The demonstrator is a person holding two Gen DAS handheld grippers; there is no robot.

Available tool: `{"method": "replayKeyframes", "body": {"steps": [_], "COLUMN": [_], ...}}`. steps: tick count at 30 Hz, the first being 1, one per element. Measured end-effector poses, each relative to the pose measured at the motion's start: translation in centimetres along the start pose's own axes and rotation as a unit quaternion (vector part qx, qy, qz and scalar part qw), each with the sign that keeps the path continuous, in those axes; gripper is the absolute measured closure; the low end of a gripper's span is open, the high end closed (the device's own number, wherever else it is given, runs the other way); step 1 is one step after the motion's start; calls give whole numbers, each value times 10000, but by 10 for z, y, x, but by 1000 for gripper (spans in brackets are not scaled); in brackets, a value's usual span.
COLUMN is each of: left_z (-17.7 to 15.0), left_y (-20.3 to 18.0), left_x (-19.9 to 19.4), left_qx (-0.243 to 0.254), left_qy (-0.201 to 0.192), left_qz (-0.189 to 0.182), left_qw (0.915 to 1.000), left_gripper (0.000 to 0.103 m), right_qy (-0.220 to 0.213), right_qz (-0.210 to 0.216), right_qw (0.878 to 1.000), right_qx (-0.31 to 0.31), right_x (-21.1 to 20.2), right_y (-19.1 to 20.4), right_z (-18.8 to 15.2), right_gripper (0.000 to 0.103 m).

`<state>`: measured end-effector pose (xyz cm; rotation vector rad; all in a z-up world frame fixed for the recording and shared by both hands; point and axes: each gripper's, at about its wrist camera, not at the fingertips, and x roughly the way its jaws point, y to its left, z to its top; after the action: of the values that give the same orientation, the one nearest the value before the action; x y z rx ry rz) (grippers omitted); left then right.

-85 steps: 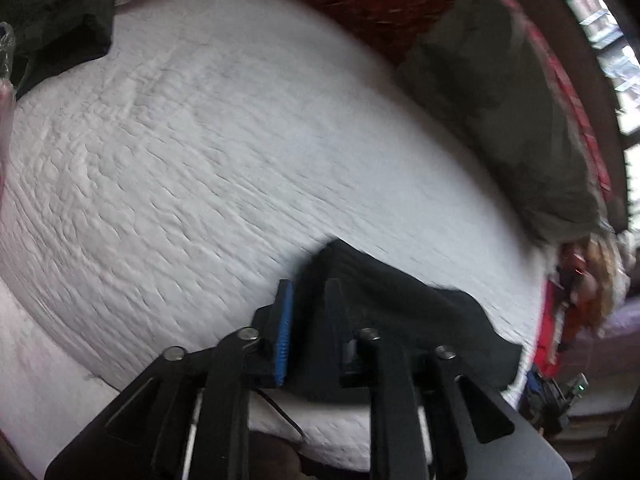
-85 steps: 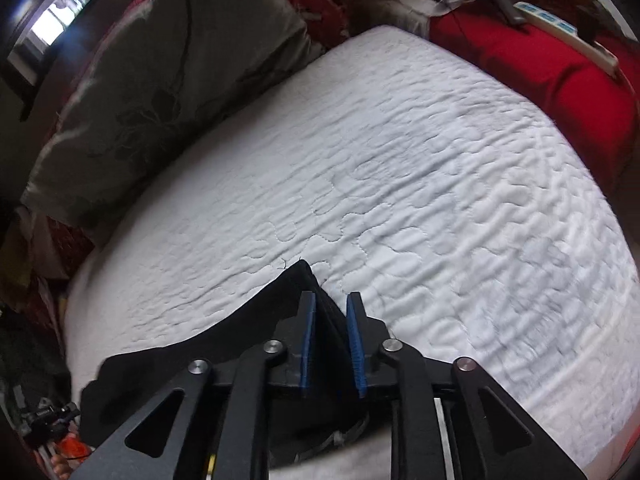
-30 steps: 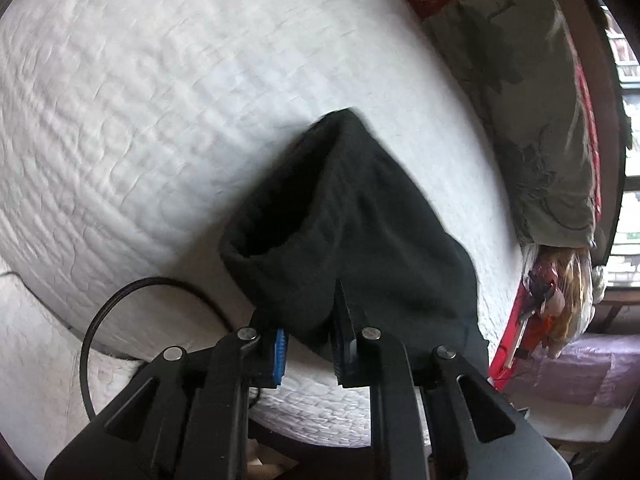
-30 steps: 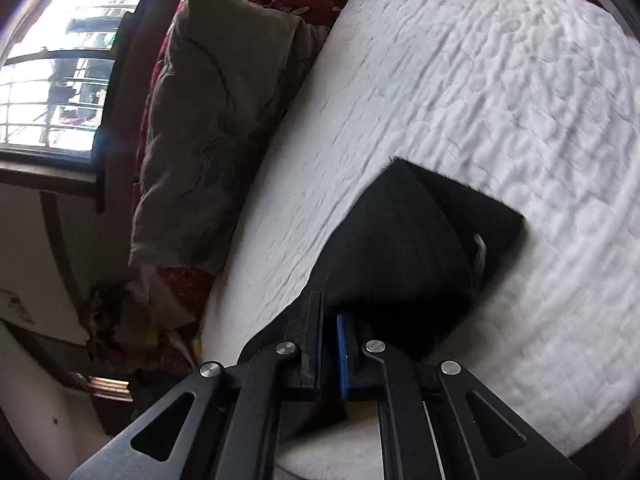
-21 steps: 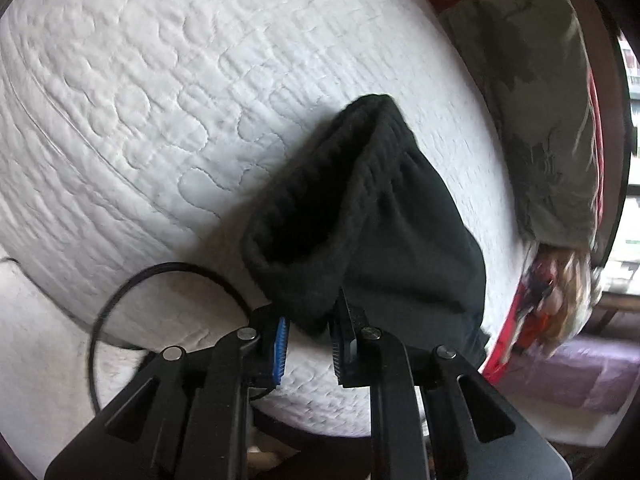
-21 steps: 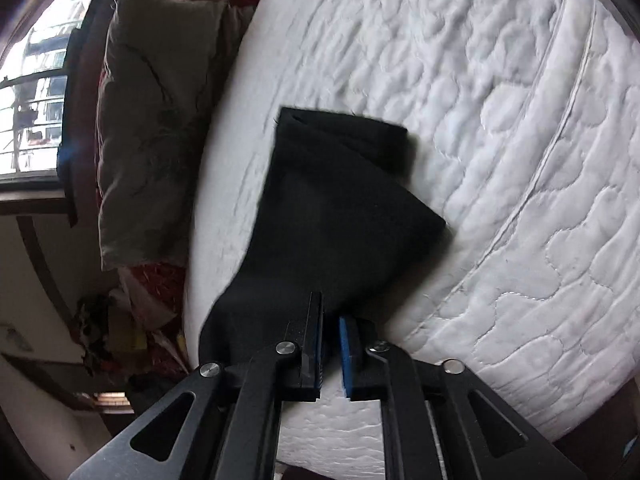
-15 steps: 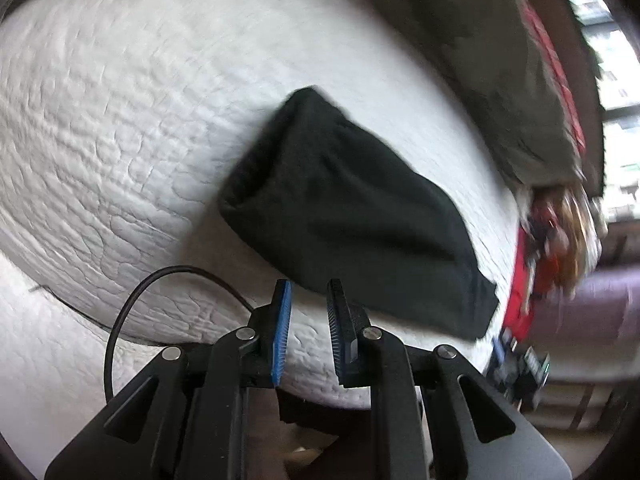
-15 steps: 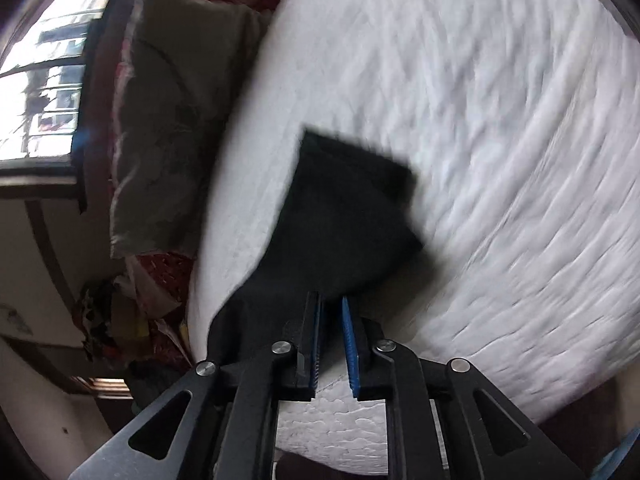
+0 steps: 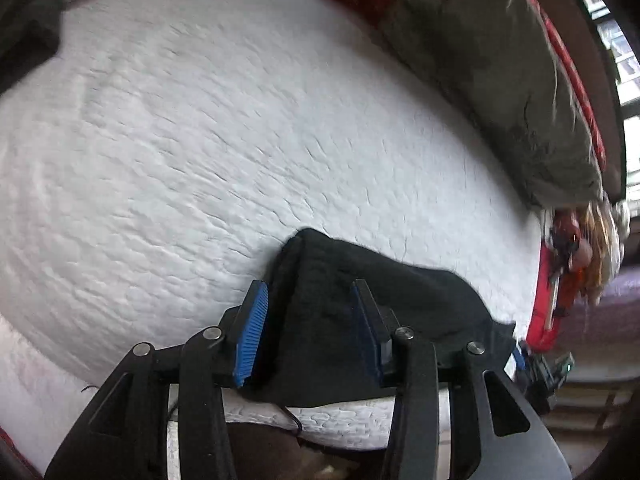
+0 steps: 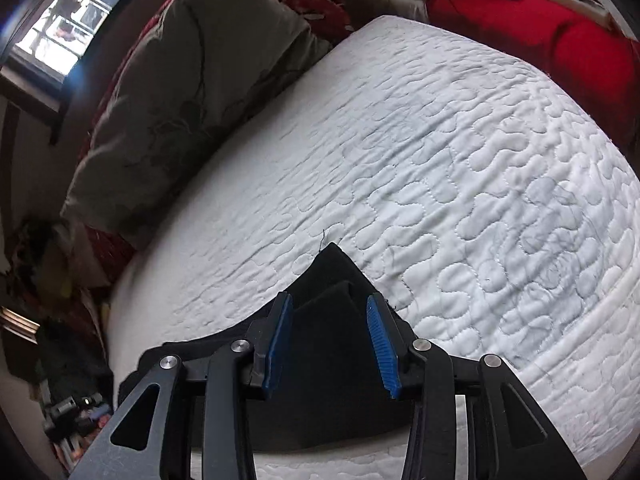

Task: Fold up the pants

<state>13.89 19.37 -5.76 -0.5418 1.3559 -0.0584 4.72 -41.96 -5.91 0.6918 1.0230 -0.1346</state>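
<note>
The black pants [image 9: 360, 304] lie folded in a compact bundle on the white quilted mattress [image 9: 200, 140], near its front edge. My left gripper [image 9: 308, 292] is open, its blue-padded fingers [image 9: 252, 332] spread either side of the bundle's left end, holding nothing. In the right wrist view the pants [image 10: 328, 340] show a pointed corner and stacked layers. My right gripper [image 10: 328, 304] is open over that end, with the fingers [image 10: 380, 340] apart and empty.
A grey-green pillow [image 9: 500, 72] lies along the far side of the mattress [image 10: 460, 160]; it also shows in the right wrist view [image 10: 180, 92]. Red bedding [image 10: 540, 28] sits at the back right. Clutter [image 9: 576, 248] hangs beyond the mattress end. A window [image 10: 68, 20] is at upper left.
Both grippers held the pants pinched a second ago, let go by half a second ago, and have since opened wide and dropped low over the bundle, which lies on the mattress.
</note>
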Motion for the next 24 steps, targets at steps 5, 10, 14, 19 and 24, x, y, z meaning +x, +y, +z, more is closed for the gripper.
{"method": "replayKeyframes", "body": {"steps": [5,10,14,19,24], "left_z": [5,-5,-14,-25,-24], "left_y": [-10,-17,-12,14,31], "left_x": [20,23,21,-3,12], "left_qx": [293,360,4,-409,-713], "left_qy": [180,-28,-149,-647,-371], "left_qz": [115,151,149,-189,-235], "left_qw": [9993,9992,9998,9969,9965], "left_gripper": [62,65,94,98,97], "right_qy": [93,128,89,-128,-132], "right_qz": [-151,-258,-547,-354,-259], "right_qw": [9998,9995,9970,9968,9983], "right_qx": [-74,-111,-542,-700,-511], "right_x": [13,22,33,25,32], "right_y": [8,7,19,37,43], "right_z": [5,9,10,19,30], "right_gripper": [62,62,82,101,100]}}
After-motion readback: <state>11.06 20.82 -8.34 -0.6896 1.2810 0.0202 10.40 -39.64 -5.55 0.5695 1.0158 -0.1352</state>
